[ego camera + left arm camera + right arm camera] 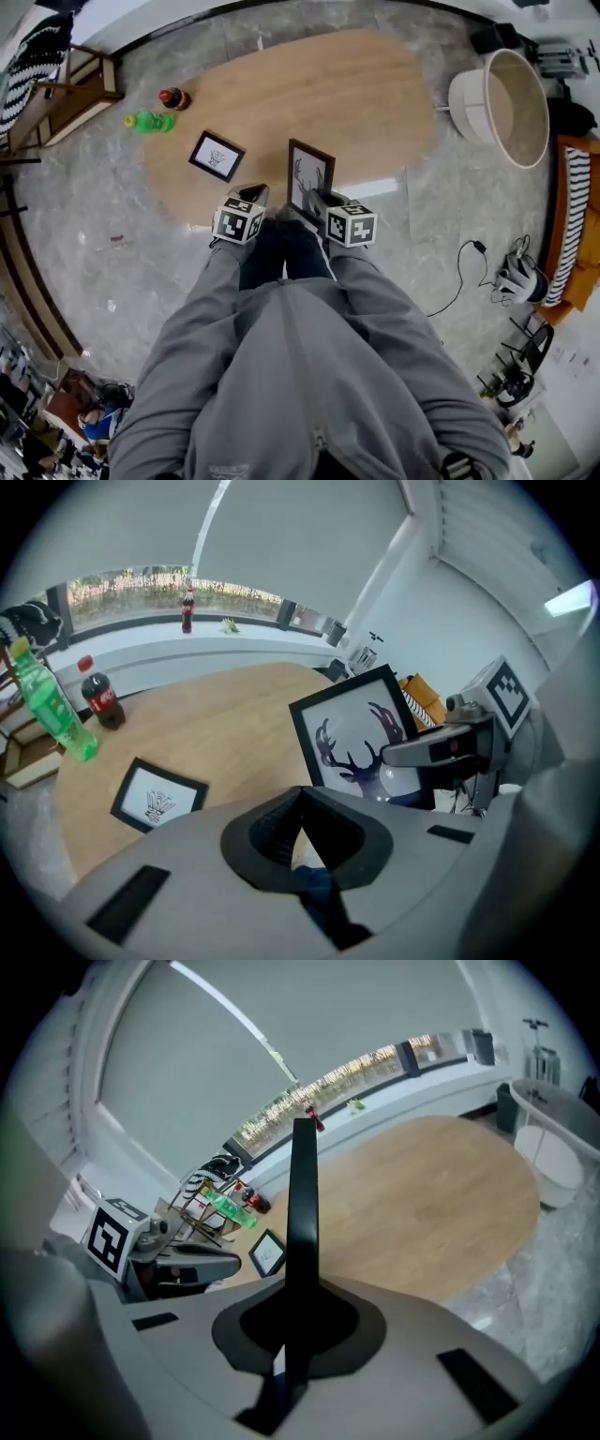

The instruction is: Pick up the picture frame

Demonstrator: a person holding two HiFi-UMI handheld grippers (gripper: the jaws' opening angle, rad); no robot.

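Note:
A black picture frame with a deer print stands upright over the near edge of the oval wooden table. My right gripper is shut on its lower edge; in the right gripper view the frame shows edge-on between the jaws of the right gripper. My left gripper hangs just left of it, shut, with nothing between its jaws. In the left gripper view the deer frame is to the right. A second, smaller frame lies flat on the table.
A green bottle and a cola bottle stand at the table's left end. A white round tub stands at the right, a wooden rack at the left. A cable lies on the marble floor.

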